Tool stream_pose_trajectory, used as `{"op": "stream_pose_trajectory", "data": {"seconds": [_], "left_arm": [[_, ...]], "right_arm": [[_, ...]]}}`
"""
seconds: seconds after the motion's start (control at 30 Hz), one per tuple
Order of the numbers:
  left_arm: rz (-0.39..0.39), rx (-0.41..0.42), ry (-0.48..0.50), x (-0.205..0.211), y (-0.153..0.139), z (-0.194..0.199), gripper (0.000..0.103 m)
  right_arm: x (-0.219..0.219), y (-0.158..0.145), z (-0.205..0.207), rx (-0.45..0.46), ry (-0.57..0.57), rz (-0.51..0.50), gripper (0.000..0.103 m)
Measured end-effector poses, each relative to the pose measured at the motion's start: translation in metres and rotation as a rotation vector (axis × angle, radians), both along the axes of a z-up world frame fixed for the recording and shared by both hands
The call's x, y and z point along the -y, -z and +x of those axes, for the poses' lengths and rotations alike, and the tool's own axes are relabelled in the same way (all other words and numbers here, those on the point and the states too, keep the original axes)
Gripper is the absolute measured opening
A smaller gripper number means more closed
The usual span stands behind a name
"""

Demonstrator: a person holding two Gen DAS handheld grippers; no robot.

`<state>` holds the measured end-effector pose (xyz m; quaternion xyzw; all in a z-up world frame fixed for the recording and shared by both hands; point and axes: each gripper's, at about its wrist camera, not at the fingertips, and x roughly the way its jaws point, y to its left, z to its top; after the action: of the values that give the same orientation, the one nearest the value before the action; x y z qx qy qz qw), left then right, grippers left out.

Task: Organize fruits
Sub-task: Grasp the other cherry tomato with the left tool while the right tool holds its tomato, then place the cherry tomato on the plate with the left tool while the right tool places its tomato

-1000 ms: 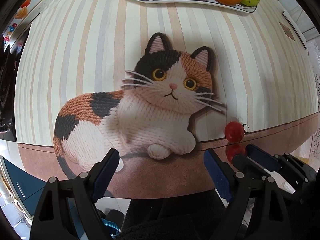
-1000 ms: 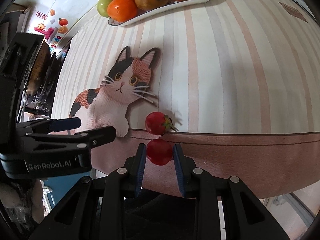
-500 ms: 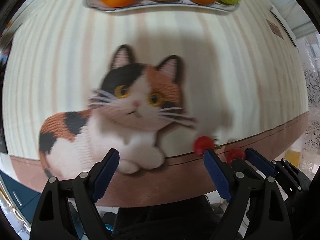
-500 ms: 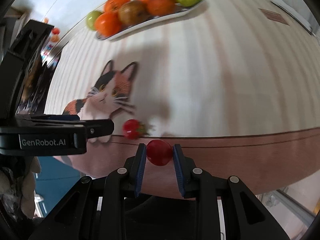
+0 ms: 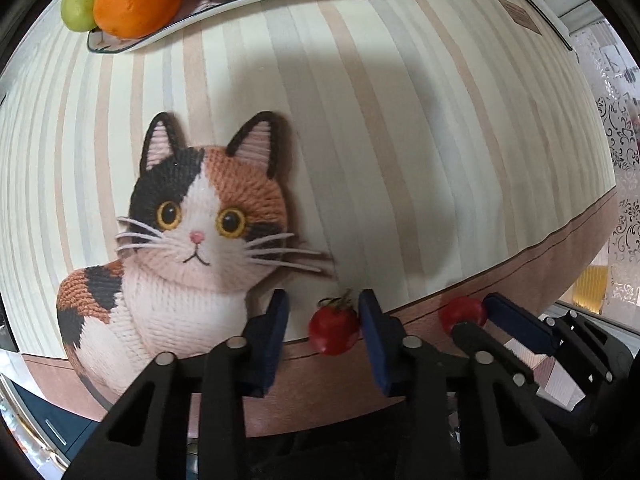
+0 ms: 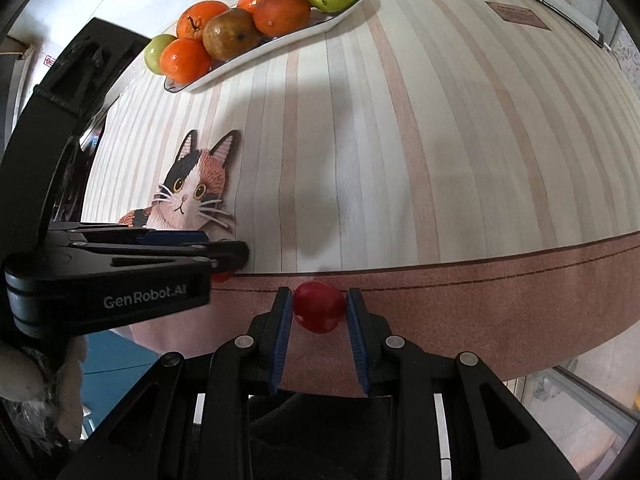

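Table under a striped cloth, with a knitted-look calico cat picture printed on its left half and a brown band along the near edge. Far left at the back, a long white dish carries green fruits, oranges and a brownish pear, all piled touching one another. Left tongs sit low at the near edge, jaws partly apart and bracketing a red cherry tomato with a green stem; the tomato lies against the right-hand blue pad, while a clear gap shows between it and the left-hand pad, so no squeeze is made on it. The tomato rests where the striped cloth meets the brown band, just right of the cat's front paw. In the right wrist view only a sliver of this tomato peeks from under the left tool's tip. Further right, the right tongs are drawn narrow on a second, stemless red cherry tomato, both blue pads touching its sides, held over the brown band close to the table's near edge. From the left wrist view this second tomato shows just beside the first, at the tips of the right tool. Far right at the back, a small brown label lies on the cloth.
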<state>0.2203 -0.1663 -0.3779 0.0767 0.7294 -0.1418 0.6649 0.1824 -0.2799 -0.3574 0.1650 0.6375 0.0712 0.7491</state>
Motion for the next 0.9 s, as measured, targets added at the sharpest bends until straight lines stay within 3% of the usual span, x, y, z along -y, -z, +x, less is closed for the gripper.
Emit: {"op": "stream_pose_trajectory", "data": {"seconds": [0.23, 0.47, 0.57, 0.9], "left_arm": [[-0.055, -0.026, -0.028, -0.023, 0.000, 0.002, 0.033], [-0.118, -0.108, -0.053, -0.041, 0.000, 0.020, 0.048], [-0.143, -0.144, -0.083, -0.051, 0.001, 0.026, 0.048], [-0.119, -0.132, -0.066, -0.069, -0.002, 0.023, 0.049]], "right_arm": [[-0.003, 0.000, 0.003, 0.001, -0.011, -0.013, 0.030], [-0.003, 0.001, 0.004, -0.009, -0.004, -0.012, 0.030], [-0.004, 0.002, 0.003, -0.010, 0.004, -0.010, 0.030], [-0.006, 0.004, 0.003, -0.009, 0.013, -0.019, 0.030]]}}
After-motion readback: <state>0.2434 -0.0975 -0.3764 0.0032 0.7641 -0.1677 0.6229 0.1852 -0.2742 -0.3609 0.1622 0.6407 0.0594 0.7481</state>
